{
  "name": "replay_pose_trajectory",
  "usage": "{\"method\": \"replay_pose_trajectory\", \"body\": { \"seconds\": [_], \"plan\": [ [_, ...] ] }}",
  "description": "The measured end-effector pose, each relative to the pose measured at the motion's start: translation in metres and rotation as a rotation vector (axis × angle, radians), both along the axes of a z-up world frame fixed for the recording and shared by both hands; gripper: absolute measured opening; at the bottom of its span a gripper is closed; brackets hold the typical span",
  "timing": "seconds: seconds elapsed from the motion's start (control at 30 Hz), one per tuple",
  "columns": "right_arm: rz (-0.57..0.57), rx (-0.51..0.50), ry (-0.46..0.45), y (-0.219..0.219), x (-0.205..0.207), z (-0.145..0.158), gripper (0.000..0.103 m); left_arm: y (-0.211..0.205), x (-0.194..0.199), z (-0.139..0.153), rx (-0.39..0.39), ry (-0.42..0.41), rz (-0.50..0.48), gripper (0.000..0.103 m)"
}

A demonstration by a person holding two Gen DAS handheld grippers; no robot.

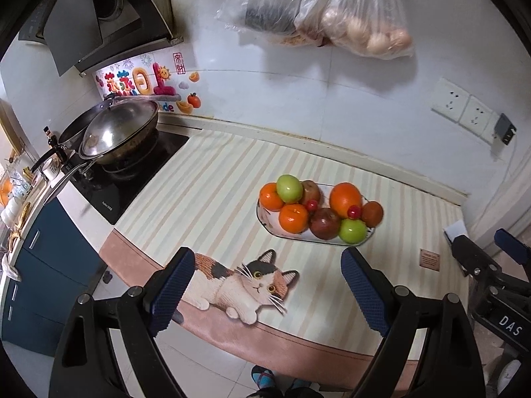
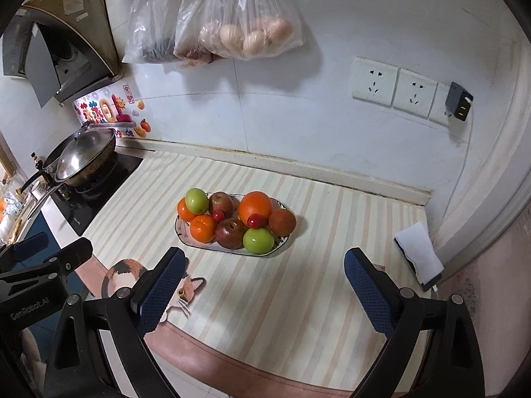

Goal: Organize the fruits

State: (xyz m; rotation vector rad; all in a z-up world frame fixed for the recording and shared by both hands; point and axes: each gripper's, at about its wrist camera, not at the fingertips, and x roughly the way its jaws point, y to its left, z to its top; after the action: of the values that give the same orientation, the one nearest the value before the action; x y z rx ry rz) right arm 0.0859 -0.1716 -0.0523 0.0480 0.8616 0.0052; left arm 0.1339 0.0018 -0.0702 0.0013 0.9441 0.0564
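Fingers (image 1: 172,285) of both grippers spread, empty, striped mat (image 2: 298,282), white-tiled kitchen wall (image 2: 298,116)

"DAS" in white on black body of right gripper (image 1: 497,265), seen at right edge of left wrist view. "GenRobot.AI" in white on black body of left gripper (image 2: 49,252), at left edge of right wrist view. Wall sticker (image 1: 142,81) carries big colourful Chinese characters, partly legible. Small brown tag (image 1: 430,259) on mat: print too small to read.
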Motion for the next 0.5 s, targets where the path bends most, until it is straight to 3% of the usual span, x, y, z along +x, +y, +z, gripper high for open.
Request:
{"method": "replay_pose_trajectory", "body": {
  "seconds": [0.5],
  "plan": [
    [0.022,0.002,0.062,0.006,0.042,-0.037,0.099,0.014,0.034,-0.032,0.009,0.063,0.036,0.09]
  ]
}}
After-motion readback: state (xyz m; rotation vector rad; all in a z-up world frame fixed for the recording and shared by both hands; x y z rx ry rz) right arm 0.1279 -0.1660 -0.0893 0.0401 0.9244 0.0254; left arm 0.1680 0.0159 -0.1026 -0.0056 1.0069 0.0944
